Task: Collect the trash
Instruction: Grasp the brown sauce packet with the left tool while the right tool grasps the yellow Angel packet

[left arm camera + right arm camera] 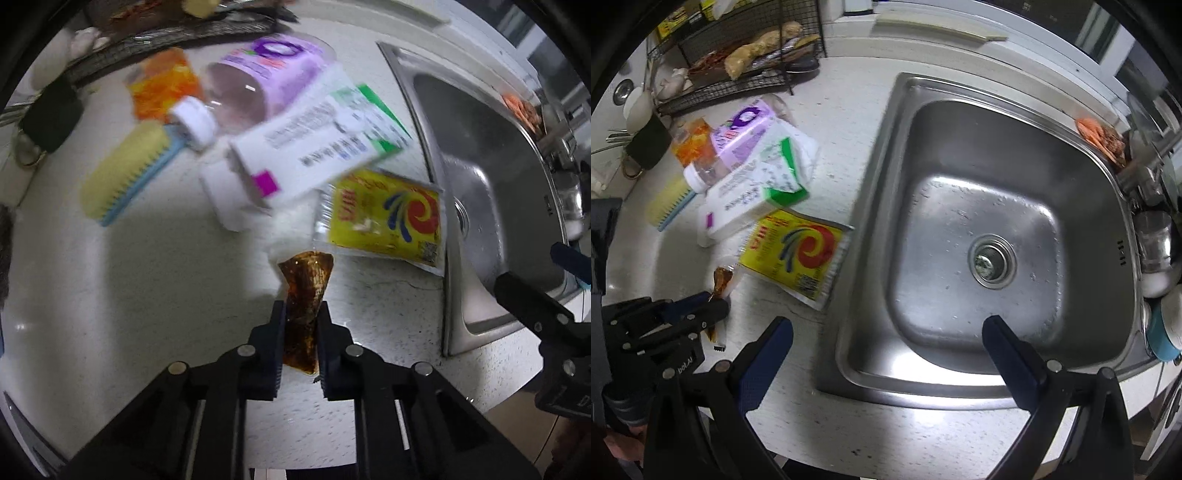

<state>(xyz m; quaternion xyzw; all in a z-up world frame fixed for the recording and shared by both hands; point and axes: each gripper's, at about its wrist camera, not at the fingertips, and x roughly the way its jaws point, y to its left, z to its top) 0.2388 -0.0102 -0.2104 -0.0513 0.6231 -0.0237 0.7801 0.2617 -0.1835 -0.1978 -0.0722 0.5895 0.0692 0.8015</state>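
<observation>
My left gripper (302, 308) is shut on a small brown sauce packet (306, 291), which pokes out past the fingertips over the white counter. The same packet (721, 279) and left gripper (713, 301) show at the lower left of the right wrist view. Beyond it lie a yellow sachet (388, 218) with a red swirl, a white and green carton (321, 147), a purple-labelled bottle (258, 81) with a white cap, and an orange wrapper (162, 83). My right gripper (886, 328) stands open, empty, above the near rim of the steel sink (864, 206).
A yellow and blue scrub brush (125, 173) lies left of the pile. A black wire rack (738, 62) holds food at the back left. Dishes and a faucet (1145, 177) crowd the sink's right side. A black mug (650, 144) stands at the left.
</observation>
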